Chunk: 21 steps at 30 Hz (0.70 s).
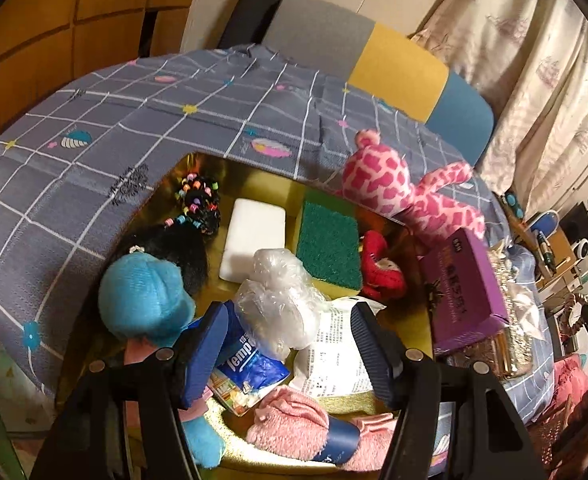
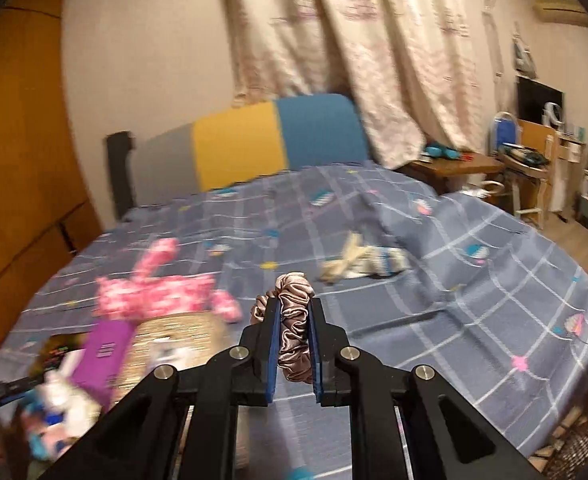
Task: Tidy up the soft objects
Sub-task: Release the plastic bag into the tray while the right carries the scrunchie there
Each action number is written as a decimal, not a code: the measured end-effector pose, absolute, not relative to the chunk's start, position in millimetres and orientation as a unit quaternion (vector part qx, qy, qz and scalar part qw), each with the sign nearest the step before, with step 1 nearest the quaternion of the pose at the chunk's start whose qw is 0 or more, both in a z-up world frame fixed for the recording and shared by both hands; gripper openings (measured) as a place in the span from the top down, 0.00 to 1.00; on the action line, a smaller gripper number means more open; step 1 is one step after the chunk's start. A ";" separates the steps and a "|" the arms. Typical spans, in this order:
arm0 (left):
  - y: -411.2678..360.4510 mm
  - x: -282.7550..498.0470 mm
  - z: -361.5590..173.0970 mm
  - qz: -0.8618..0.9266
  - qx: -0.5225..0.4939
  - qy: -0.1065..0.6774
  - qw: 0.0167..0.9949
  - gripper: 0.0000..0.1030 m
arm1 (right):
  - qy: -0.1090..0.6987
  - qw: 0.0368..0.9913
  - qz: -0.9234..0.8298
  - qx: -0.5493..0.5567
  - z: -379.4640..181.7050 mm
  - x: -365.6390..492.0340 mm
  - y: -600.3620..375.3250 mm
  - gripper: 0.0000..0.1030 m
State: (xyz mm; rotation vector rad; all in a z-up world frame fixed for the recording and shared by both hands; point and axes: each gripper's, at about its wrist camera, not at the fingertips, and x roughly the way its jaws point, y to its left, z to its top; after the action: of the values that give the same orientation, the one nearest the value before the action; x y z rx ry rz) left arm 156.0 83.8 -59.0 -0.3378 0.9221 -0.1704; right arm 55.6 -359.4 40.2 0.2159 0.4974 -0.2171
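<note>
Right tongs (image 2: 294,340) are clamped on a pink satin scrunchie (image 2: 293,320) above the bed (image 2: 474,280). Left tongs (image 1: 290,344) stand wide apart, gripping nothing, over a crumpled clear bag (image 1: 278,300).

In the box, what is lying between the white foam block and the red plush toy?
In the left wrist view, the green scouring pad lies flat between the white foam block and the red plush toy, its right edge close to the toy.
</note>
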 end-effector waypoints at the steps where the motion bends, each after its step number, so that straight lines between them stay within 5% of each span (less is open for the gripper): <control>1: 85.3 153.6 -57.4 -0.084 -0.163 0.438 0.880 0.37 | 0.244 0.960 -0.093 0.106 43.3 53.7 -348.0 0.87; 10: 102.1 130.7 -52.7 -0.085 -0.156 0.415 0.892 0.37 | 0.253 0.961 0.041 0.107 46.3 58.0 -233.2 0.87; 21: 120.1 111.6 -56.0 -0.052 -0.133 0.418 0.897 0.37 | 0.366 0.918 0.099 0.111 -19.3 93.1 -135.8 0.87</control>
State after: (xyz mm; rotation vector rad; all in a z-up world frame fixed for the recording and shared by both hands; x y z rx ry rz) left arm 111.6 120.1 -56.0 -0.2757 0.8657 -0.1079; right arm 93.1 -135.8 -19.3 0.2280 0.7535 0.2045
